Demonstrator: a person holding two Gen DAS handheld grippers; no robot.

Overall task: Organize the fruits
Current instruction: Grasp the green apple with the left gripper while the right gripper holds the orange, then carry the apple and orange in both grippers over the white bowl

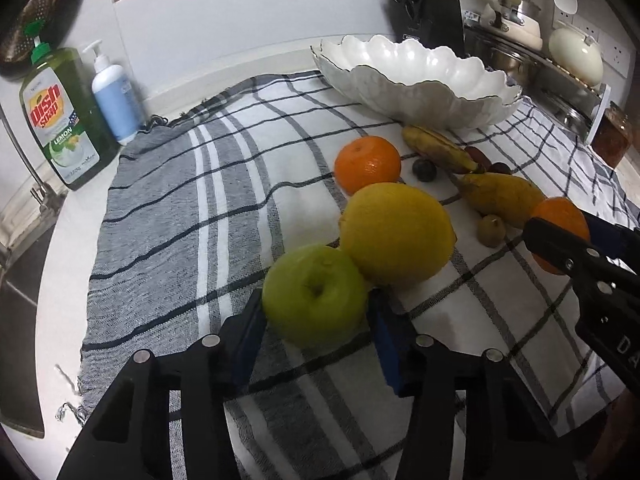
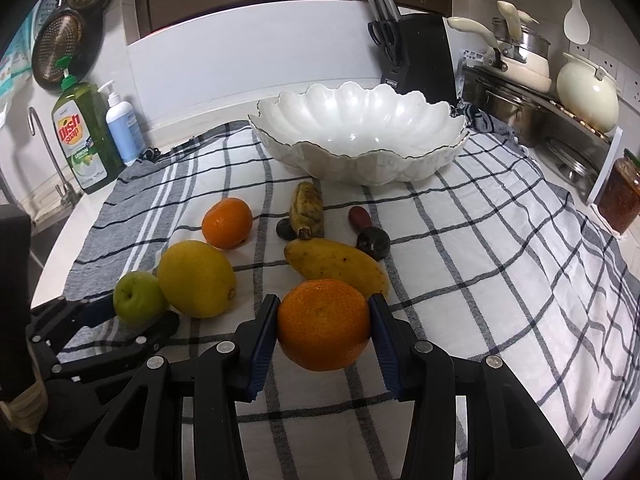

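Observation:
My left gripper (image 1: 316,316) is shut on a green apple (image 1: 314,294) resting on the checked cloth (image 1: 192,216); it also shows in the right wrist view (image 2: 138,298). My right gripper (image 2: 323,322) is shut on an orange (image 2: 323,324), also seen in the left wrist view (image 1: 560,232). A big yellow lemon (image 1: 396,232) touches the apple. A second orange (image 1: 367,164), a banana (image 2: 306,208), a mango (image 2: 336,266), dark plums (image 2: 373,243) and a small kiwi (image 1: 492,230) lie on the cloth. An empty white scalloped bowl (image 2: 360,136) stands behind them.
Dish soap bottle (image 1: 66,116) and a white pump bottle (image 1: 114,96) stand at the back left beside the sink. A knife block (image 2: 416,52), pots on a rack (image 2: 520,60) and a jar (image 2: 620,196) line the back right.

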